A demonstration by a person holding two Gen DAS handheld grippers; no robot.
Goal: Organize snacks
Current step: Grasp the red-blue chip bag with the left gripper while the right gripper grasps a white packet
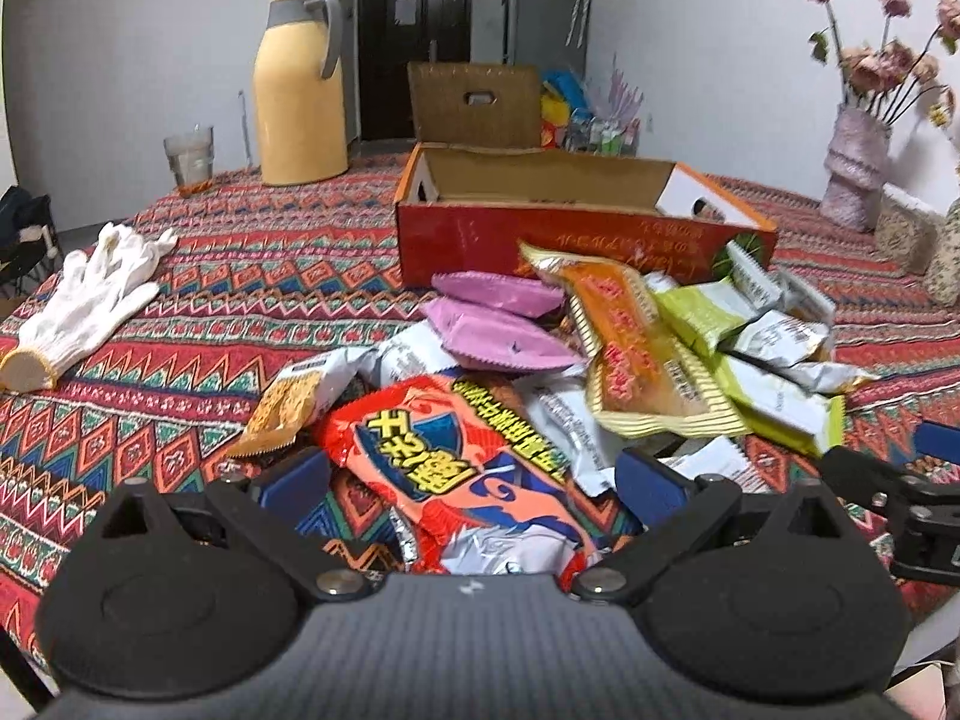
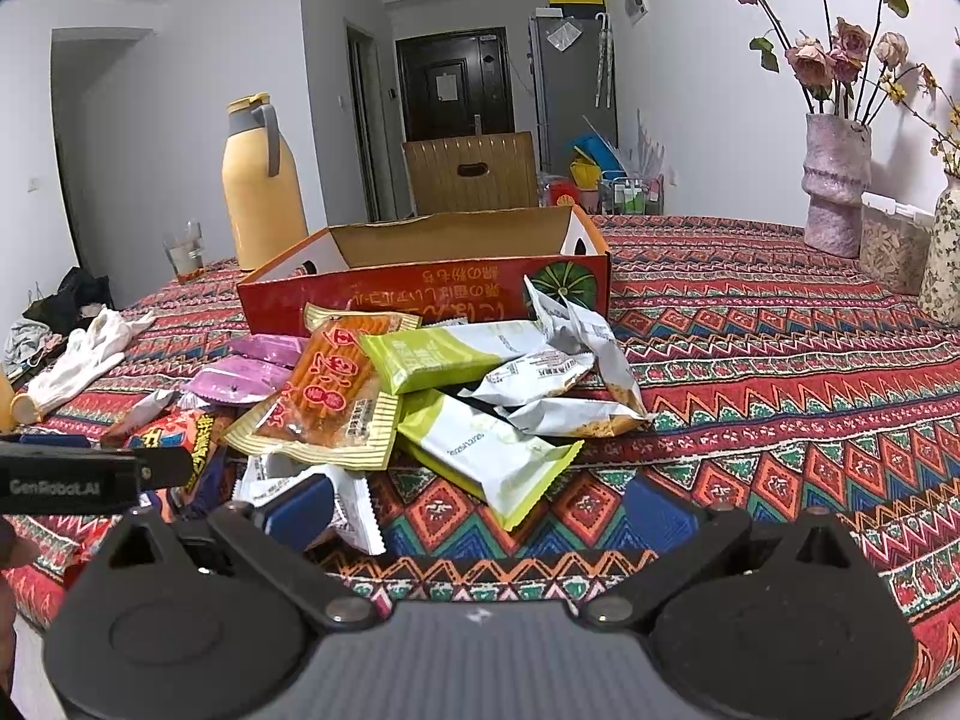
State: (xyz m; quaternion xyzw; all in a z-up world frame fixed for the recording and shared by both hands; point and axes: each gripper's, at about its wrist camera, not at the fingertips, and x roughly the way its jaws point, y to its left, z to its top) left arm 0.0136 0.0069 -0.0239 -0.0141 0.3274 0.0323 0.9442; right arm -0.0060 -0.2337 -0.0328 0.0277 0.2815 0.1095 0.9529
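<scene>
snack pile [image 2: 420,384] blocks box [image 1: 576,234] front, cloth [image 2: 780,372] right clear

Both views are evenly lit by soft indoor light with no visible source. Shadows are faint, falling short beneath the snack packets [image 2: 456,414] and beside the pink vase [image 2: 837,180] on the wall. Foil wrappers show mild glare. The fisheye lens bows the surface [image 1: 240,276] edge and door frames, with dark vignetting at the corners. The left wrist view is slightly softer, the far wall and flowers [image 1: 888,54] blurred; the right wrist view is sharper.
</scene>
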